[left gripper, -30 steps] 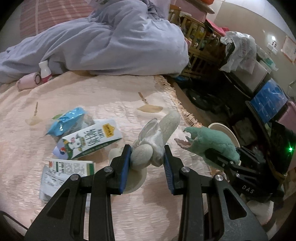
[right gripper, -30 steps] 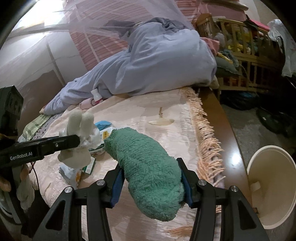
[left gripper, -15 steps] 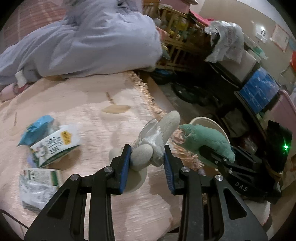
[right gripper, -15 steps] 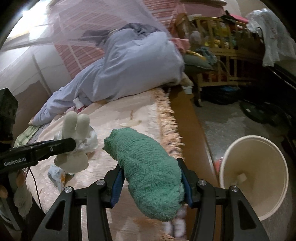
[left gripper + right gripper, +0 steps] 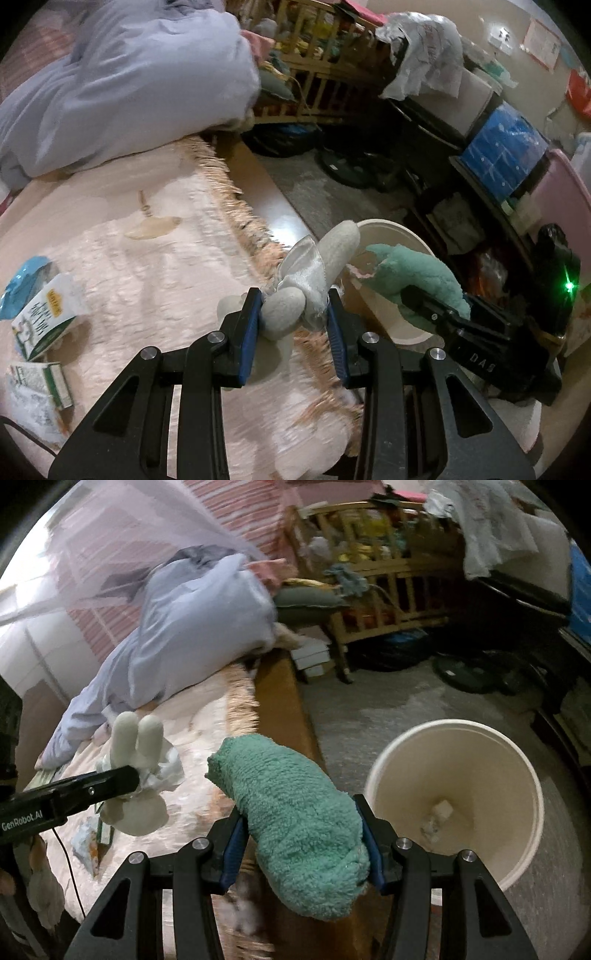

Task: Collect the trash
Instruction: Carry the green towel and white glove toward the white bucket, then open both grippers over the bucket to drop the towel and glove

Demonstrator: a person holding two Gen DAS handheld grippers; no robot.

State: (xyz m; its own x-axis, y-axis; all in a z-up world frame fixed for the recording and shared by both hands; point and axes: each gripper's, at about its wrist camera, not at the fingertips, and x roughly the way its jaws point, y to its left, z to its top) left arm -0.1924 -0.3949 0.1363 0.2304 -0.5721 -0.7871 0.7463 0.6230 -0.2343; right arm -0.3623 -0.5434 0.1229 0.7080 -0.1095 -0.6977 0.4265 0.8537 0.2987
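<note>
Floor bin [image 5: 517,853] holding paper scraps [image 5: 436,818]

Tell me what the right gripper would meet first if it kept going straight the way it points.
Probably the wooden bed edge or the floor beside it. The right gripper, shut on the green plush toy, points just left of the white bin. Depth is unclear.
</note>
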